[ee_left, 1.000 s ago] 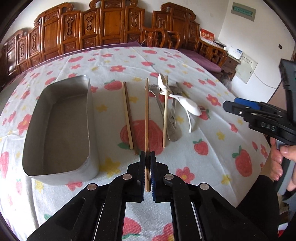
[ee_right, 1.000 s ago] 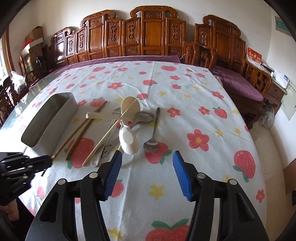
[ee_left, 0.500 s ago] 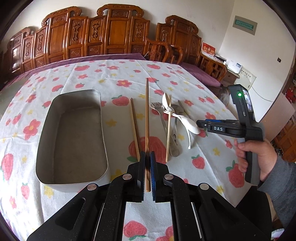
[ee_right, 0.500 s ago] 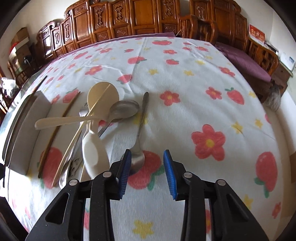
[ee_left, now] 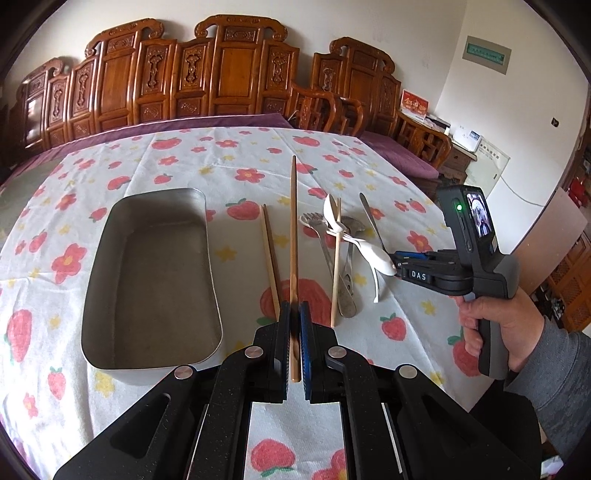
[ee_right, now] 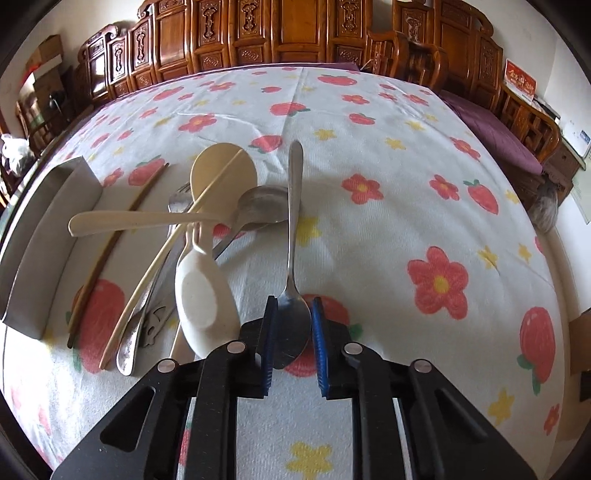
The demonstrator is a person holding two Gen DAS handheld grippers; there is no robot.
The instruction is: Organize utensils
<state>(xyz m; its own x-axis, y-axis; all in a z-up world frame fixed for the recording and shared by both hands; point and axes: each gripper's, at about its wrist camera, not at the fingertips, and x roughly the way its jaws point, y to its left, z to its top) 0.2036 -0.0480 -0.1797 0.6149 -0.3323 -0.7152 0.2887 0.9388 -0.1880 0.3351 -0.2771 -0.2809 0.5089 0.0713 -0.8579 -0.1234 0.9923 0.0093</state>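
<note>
Each black, speckled plastic gripper (ee_left: 294,334) has two fingers lined with ribbed blue pads (ee_right: 319,343) and round silver pivot screws (ee_right: 236,347). The right gripper (ee_left: 397,262) carries white "DAS" lettering, a dark grey pistol handle (ee_left: 493,325) and a small lit screen with a green light. The person's sleeve (ee_left: 561,384) is heathered grey.

A row of carved wooden chairs (ee_left: 236,74) lines the plain pale wall (ee_left: 424,33) behind the table's far edge. Purple cushions (ee_right: 495,129) cover the seats at the right, where a green-framed sign (ee_left: 485,54) hangs.
</note>
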